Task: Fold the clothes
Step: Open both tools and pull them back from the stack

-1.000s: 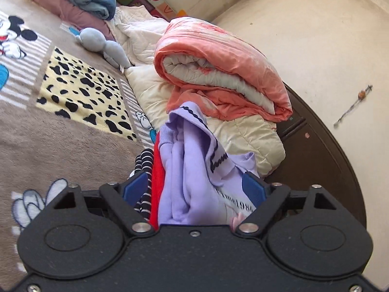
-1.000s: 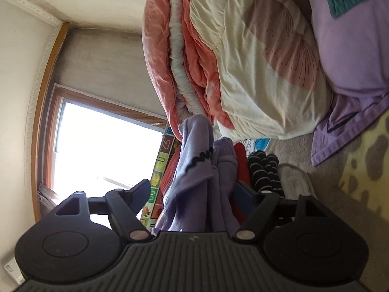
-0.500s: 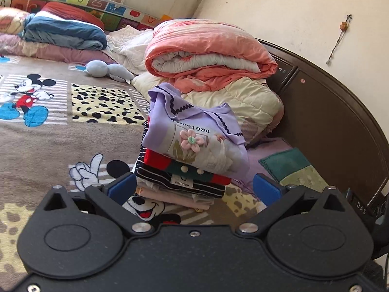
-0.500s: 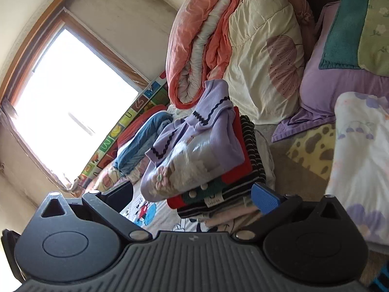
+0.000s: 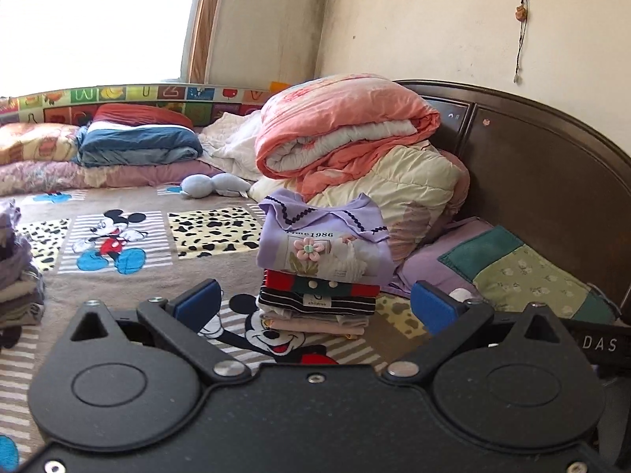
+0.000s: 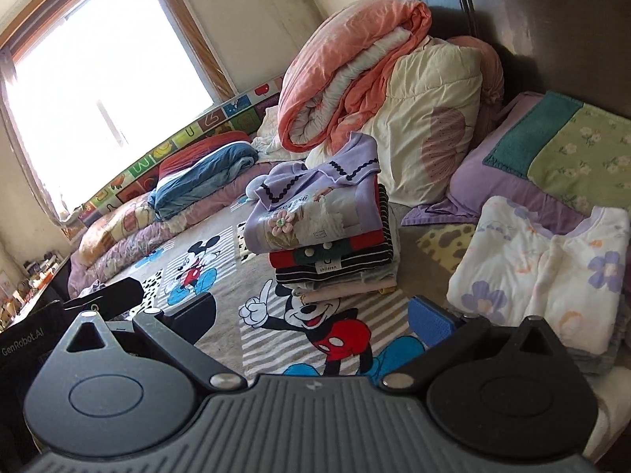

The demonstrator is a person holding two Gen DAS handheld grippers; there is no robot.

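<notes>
On the bedspread [image 5: 130,287] sits the released stack [image 5: 321,272], both tools withdrawn.

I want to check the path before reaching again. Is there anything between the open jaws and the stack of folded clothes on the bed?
Nothing visible does. Between both grippers and the stack of folded clothes lies only the flat cartoon blanket.

rolled pink quilt [image 5: 347,126] on cream duvet [image 5: 402,193] | dk headboard [image 5: 544,165] | Mickey blanket [image 5: 118,236] | grey plush toy? [image 5: 213,185]
</notes>
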